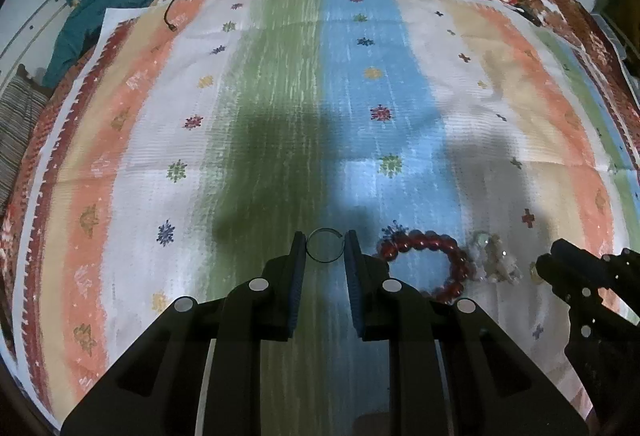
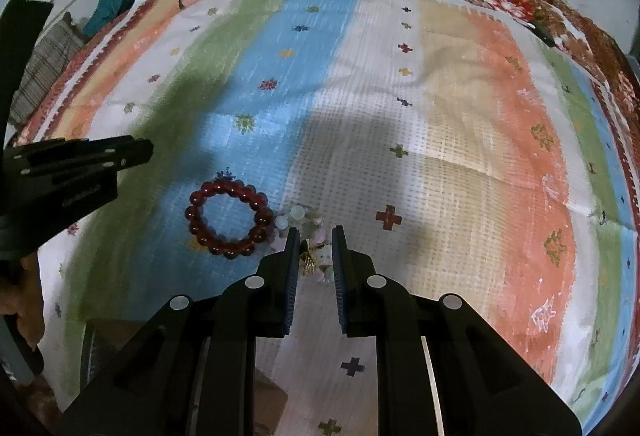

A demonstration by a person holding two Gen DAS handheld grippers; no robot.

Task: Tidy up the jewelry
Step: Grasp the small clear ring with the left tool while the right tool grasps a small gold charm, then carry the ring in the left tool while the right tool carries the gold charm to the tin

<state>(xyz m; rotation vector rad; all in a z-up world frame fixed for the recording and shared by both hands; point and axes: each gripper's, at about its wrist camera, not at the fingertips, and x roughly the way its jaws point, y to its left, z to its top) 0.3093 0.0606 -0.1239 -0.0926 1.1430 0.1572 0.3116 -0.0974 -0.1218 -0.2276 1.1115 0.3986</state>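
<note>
Two views are given: from the left wrist, a thin ring [image 1: 325,245] is seen gripped between the left gripper [image 1: 325,248] fingers above the striped mat [image 1: 280,95], so setting it down apart is judged next. From the right wrist, the right gripper [image 2: 316,246] fingers stand parted around a gold earring [image 2: 307,263] beside the red bead bracelet [image 2: 229,222]; contact cannot be told, and the pale beads [image 2: 294,218] are partly hidden.

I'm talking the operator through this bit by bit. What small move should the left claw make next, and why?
Probably carry the thin ring a little to the left and set it down on bare mat. The left claw seems to pinch it between its tips, while the red bead bracelet and pale bead cluster crowd the right side, where the right claw works over a gold piece.
</note>
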